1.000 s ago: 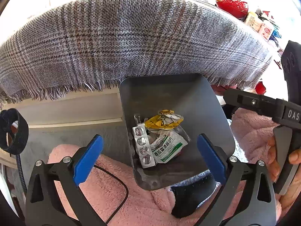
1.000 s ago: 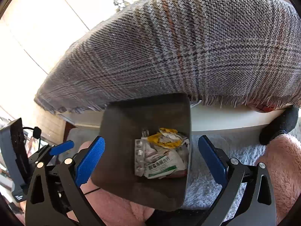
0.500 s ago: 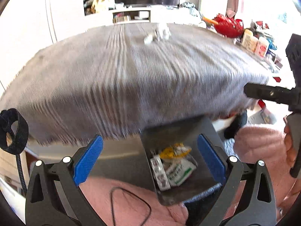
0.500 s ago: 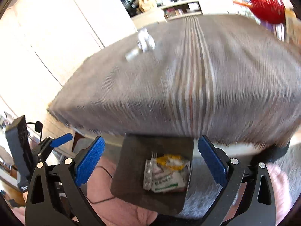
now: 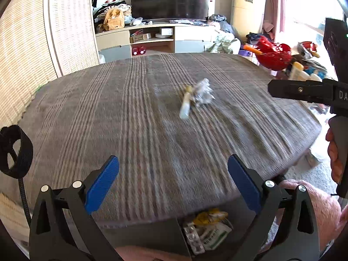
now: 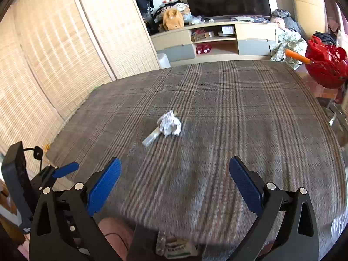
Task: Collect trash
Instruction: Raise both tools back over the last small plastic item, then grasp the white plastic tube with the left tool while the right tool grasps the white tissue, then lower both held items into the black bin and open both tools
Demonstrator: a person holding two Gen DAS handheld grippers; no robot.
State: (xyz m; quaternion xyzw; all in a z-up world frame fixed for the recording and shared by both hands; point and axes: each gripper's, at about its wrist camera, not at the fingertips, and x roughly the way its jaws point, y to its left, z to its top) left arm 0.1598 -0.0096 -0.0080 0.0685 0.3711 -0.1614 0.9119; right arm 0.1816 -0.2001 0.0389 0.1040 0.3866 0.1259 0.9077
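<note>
Both my tongs are spread wide with nothing between the blue pads: the left gripper (image 5: 173, 184) and the right gripper (image 6: 175, 184) hang over the near edge of the plaid tablecloth (image 6: 217, 108). Ahead of both, near the middle of the cloth, lies a crumpled white wrapper (image 6: 170, 123) touching a small pale tube (image 6: 151, 139); the tube is too blurred to read. Below and behind my fingertips sits the dark bin (image 5: 152, 237), holding a blister pack (image 5: 194, 240), a yellow wrapper (image 5: 209, 215) and a white-and-green sachet (image 5: 215, 236) with print I cannot make out. On the right tongs' body, seen from the left camera, I read only "DA".
</note>
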